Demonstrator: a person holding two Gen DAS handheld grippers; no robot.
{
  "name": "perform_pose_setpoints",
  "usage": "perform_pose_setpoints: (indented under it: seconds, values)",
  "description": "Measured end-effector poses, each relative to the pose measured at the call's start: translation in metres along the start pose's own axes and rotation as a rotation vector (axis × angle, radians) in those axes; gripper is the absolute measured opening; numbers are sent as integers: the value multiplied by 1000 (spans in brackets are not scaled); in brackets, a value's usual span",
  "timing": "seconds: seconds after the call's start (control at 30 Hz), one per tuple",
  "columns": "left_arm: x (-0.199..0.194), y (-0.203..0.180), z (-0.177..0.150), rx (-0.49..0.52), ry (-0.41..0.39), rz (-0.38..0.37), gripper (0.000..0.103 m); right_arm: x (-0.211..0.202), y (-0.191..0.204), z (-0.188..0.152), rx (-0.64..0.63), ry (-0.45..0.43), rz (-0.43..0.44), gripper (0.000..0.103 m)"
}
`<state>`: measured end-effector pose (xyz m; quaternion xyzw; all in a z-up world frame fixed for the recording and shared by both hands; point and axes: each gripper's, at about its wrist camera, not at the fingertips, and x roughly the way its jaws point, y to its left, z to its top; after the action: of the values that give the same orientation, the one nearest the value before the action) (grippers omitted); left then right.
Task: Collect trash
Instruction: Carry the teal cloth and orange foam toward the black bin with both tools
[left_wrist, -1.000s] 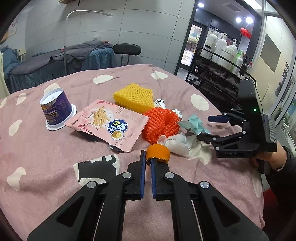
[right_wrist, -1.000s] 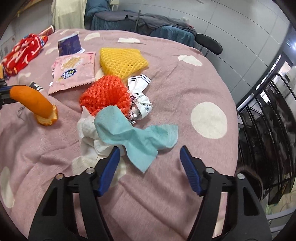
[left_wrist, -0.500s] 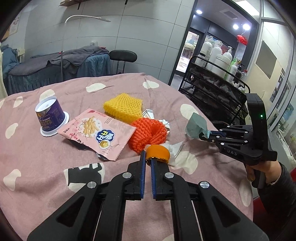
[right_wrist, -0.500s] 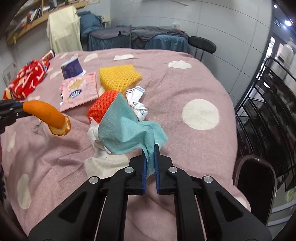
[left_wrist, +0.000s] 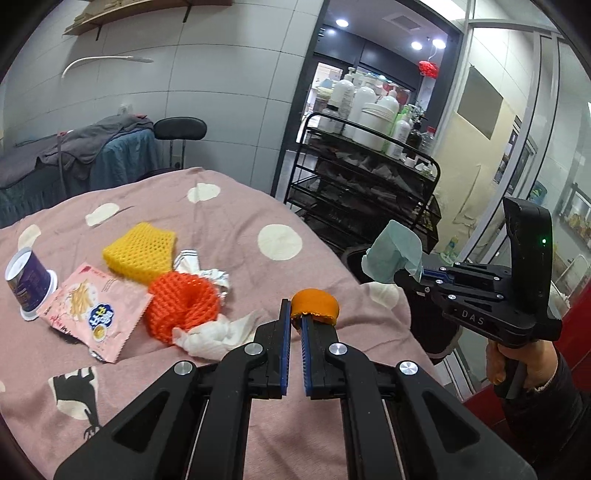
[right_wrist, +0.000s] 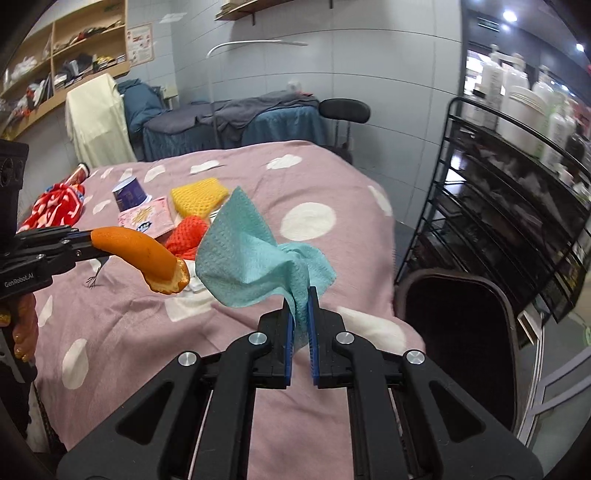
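My left gripper (left_wrist: 293, 314) is shut on a piece of orange peel (left_wrist: 314, 306), held above the pink spotted bedspread (left_wrist: 229, 221). The peel (right_wrist: 142, 256) also shows at the left of the right wrist view, in the left gripper (right_wrist: 86, 240). My right gripper (right_wrist: 300, 306) is shut on a teal paper towel (right_wrist: 255, 258), lifted off the bed; the same towel (left_wrist: 393, 254) hangs near a dark bin (right_wrist: 458, 332) past the bed's right edge. On the bed lie an orange foam net (left_wrist: 183, 308), a yellow foam net (left_wrist: 140, 251), a snack bag (left_wrist: 96, 314), white tissue (left_wrist: 214, 334), crumpled foil (left_wrist: 201, 267) and a purple cup (left_wrist: 27, 282).
A black wire rack (left_wrist: 369, 192) with bottles stands right of the bed, close behind the bin. A red patterned cloth (right_wrist: 55, 205) lies at the bed's far left. A person's hand (left_wrist: 517, 362) holds the right gripper's handle. A stool (left_wrist: 179, 129) and a covered couch stand behind.
The right gripper closed on the teal towel and lifted it off the pile toward the bed's right edge and the bin. The left gripper, still holding the peel, rose and moved the same way.
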<state>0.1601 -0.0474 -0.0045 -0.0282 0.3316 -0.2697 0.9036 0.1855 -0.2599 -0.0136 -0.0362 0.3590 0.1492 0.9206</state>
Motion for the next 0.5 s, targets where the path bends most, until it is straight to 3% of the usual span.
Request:
perform_pose_setpoints:
  seconds: [0.2,0.5]
  values:
    - [22,-37,10,60,6,-67,6,-24,-40,-23,82,-1,-75,8]
    - [54,-86,18,141,36,-138,6,-23,-100,-61,241,61,-172,8]
